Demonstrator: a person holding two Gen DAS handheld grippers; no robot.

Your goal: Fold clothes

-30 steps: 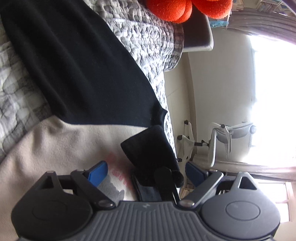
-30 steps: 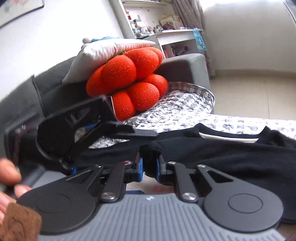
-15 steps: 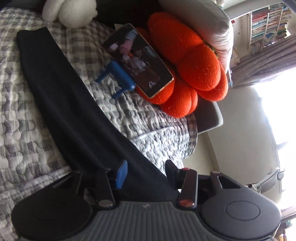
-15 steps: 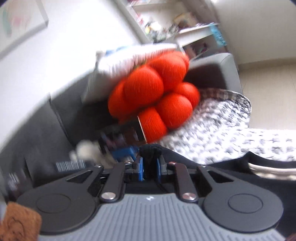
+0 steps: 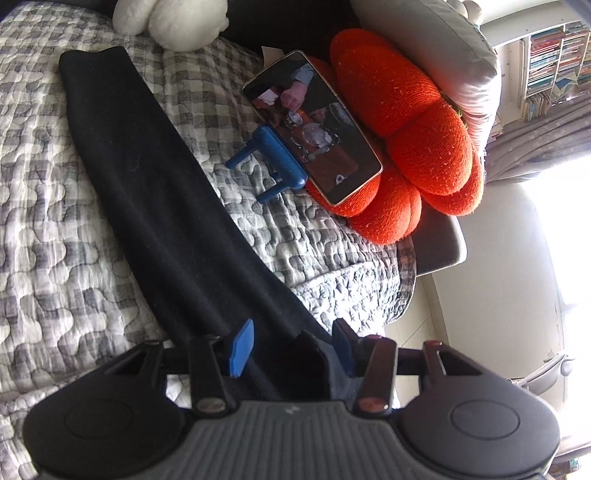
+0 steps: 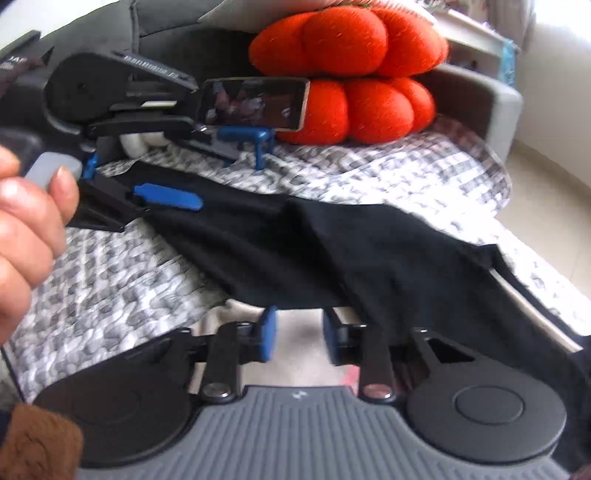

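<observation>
Nearest, right gripper (image 6: 295, 339): jaws have just been opening and stand apart with nothing between them, poised over the garment's cream panel (image 6: 295, 369) at the near edge of the quilt (image 5: 55, 240). The hem of the black cloth lies just beyond the pads, not touching them. Left gripper (image 5: 291, 347), held by a hand (image 6: 26, 236): jaws have just eased open a little. The black sleeve (image 5: 155, 192) runs between them, but the pads are not seen pressing on it, so I read it as loose, not gripped. From there the sleeve lies flat in 1 long diagonal band across the quilt toward its far left corner, cuff end well away from both tools. Handling, as a judgement: soft knit, light, limp, no stiffness. It will sag and drag on the puckered quilt, and a pinch may catch only 1 layer. Best holds look to be the cuff and the shoulder seam, 1 per gripper, keeping the band taut while carrying it over the cream panel. No basket, box or other container in view. Farther back, beside the sleeve: a phone (image 5: 314, 125) propped on a blue stand (image 5: 277, 158), leaning against an orange pumpkin cushion (image 5: 413, 122). A white plush (image 5: 170, 22) sits at the quilt's far edge.
</observation>
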